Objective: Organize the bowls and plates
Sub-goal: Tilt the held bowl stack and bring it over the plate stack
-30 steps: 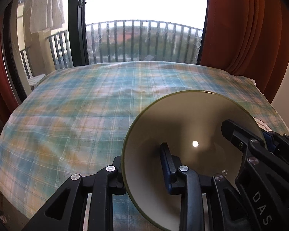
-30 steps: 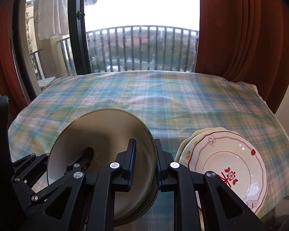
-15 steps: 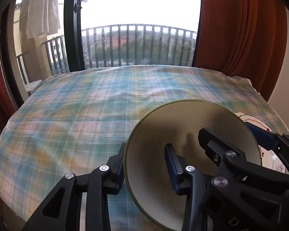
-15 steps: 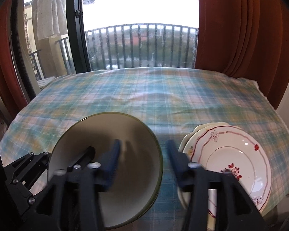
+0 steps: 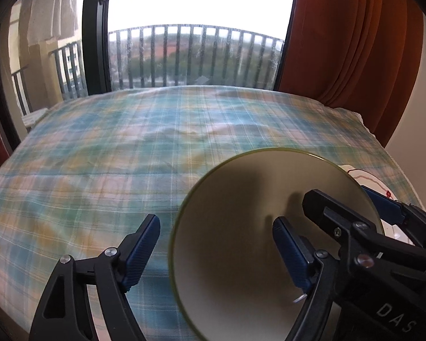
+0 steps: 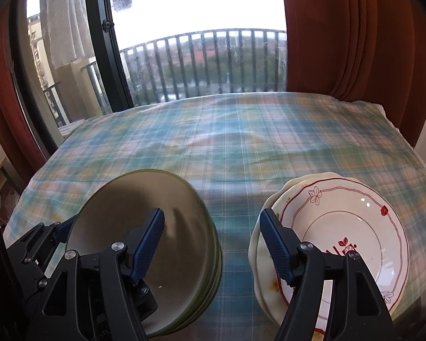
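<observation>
The left hand-held gripper (image 5: 215, 248) is opening; a second ago its pads pinched the near rim of the top green bowl (image 5: 258, 227), and now they stand clear on either side of it. The right hand-held gripper (image 6: 213, 241) has also let go: it was clamped on the bowl's right rim and now gapes, holding nothing. The bowl sits nested on the bowl stack (image 6: 184, 307) at the near edge of the plaid-clothed counter (image 6: 241, 147), just left of the plate stack (image 6: 355, 227). The placement looks finished; both can likely withdraw.
</observation>
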`<control>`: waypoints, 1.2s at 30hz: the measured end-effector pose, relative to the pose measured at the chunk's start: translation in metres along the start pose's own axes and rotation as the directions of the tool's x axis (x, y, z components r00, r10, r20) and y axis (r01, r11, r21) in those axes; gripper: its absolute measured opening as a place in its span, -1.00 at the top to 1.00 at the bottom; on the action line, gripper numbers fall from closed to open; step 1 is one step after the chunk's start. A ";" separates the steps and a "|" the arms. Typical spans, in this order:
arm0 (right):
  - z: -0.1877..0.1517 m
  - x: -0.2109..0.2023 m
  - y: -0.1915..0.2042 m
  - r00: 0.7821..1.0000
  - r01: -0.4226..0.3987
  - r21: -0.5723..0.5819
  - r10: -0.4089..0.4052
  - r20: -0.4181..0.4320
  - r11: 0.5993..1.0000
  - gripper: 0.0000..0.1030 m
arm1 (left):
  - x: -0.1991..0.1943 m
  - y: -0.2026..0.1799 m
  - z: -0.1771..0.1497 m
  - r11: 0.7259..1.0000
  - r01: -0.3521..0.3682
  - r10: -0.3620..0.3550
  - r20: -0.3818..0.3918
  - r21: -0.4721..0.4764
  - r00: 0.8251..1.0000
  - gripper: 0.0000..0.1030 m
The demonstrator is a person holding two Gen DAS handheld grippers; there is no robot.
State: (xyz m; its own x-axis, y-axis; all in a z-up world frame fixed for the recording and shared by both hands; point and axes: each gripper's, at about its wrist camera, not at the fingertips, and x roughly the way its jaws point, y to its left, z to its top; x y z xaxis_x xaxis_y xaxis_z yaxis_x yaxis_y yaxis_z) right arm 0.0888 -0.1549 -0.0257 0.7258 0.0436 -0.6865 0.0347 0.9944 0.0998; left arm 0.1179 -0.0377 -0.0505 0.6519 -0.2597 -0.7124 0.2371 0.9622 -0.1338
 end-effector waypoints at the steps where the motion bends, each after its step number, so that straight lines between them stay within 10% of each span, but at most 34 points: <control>1: 0.001 0.003 -0.002 1.000 -0.006 0.008 0.006 -0.010 1.000 -0.41 | 0.003 0.001 0.000 1.000 0.014 -0.014 -0.017 -0.018 1.000 -0.61; 24: -0.002 0.031 -0.017 0.985 -0.044 0.215 0.078 -0.151 0.976 -0.39 | 0.011 0.014 -0.007 0.987 0.121 -0.133 -0.109 -0.105 0.985 -0.57; 36: -0.002 0.048 -0.017 0.941 -0.161 0.294 0.237 -0.243 0.942 0.04 | 0.008 0.009 -0.002 0.994 0.089 -0.097 -0.152 -0.061 0.984 -0.36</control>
State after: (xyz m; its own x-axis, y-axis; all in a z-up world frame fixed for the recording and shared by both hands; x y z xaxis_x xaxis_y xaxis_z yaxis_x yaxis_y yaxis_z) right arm 0.1215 -0.1696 -0.0616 0.5239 0.2998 -0.7973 0.1181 0.9014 0.4165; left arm 0.1236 -0.0312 -0.0593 0.5088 -0.3364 -0.7924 0.2499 0.9386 -0.2380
